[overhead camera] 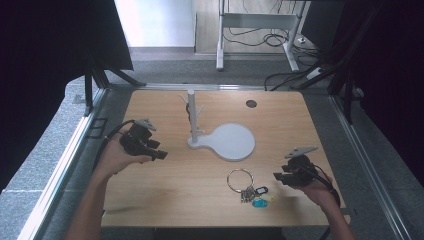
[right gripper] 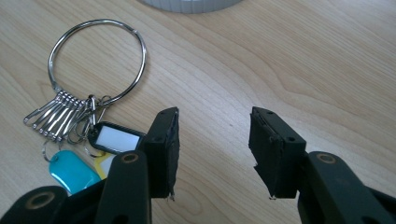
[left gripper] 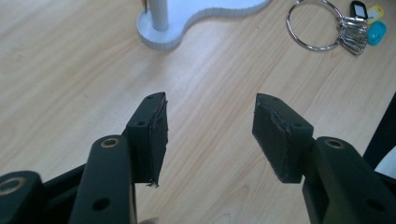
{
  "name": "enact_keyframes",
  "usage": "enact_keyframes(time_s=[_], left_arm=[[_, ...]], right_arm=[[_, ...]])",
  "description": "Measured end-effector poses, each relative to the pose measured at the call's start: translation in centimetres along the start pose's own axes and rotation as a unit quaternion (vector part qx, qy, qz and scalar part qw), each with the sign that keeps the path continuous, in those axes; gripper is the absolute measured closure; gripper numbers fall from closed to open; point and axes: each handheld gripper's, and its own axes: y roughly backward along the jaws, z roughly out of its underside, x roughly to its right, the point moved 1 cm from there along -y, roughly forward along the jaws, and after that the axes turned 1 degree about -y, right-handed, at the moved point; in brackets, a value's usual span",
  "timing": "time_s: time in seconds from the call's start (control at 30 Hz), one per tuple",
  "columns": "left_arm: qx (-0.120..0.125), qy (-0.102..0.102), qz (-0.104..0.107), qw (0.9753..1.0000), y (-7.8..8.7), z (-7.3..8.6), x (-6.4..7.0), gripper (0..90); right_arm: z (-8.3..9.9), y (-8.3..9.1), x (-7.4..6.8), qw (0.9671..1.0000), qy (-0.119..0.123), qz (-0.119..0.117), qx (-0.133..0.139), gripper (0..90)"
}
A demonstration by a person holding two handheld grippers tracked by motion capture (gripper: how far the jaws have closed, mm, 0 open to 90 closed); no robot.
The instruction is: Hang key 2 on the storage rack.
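1. Your right gripper (right gripper: 212,149) is released: its jaws stand wide apart with bare wood between them, and they hold and touch nothing.
2. The key ring (right gripper: 95,60) lies flat on the table (overhead camera: 165,185), just beside your right gripper's left-hand jaw in the right gripper view. Its bunch of clips and coloured tags (right gripper: 74,170) sits closest to that jaw, partly hidden behind it.
3. In the high view, the key ring (overhead camera: 241,179) rests just to the inner side of your right gripper (overhead camera: 281,177), near but apart.
4. Your left gripper (left gripper: 210,135) is likewise released, jaws wide and empty over bare wood.
5. Ahead of your left gripper stands the white peg stand (left gripper: 161,32), with the key ring (left gripper: 317,23) farther off, well apart.
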Motion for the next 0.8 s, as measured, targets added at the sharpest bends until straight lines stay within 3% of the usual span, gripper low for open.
enact_keyframes(time_s=[0.17,0.27,0.37,0.6,0.8], left_arm=[[0.001,0.012,0.0,0.9999,-0.8,1.4,0.1,45.5],[-0.004,0.016,-0.016,0.9997,-1.1,2.4,0.1,45.0],[0.001,0.024,-0.018,0.9996,-1.4,3.2,0.3,45.0],[0.017,0.029,-0.012,0.9994,-2.8,5.1,1.0,44.5],[0.008,0.033,-0.011,0.9994,-4.3,6.0,0.9,43.8]], right_arm=[[-1.2,-0.1,-0.2,0.9997,0.017,-0.007,-0.016,53.6],[-1.8,-0.1,-0.3,0.9996,0.015,-0.019,-0.014,53.6],[-2.2,-0.2,-0.1,0.9994,0.011,-0.029,-0.013,53.2],[-3.3,-0.8,-0.3,0.9992,0.024,-0.024,-0.021,52.1],[-4.2,-1.1,-0.5,0.9986,0.027,-0.024,-0.038,54.6]])
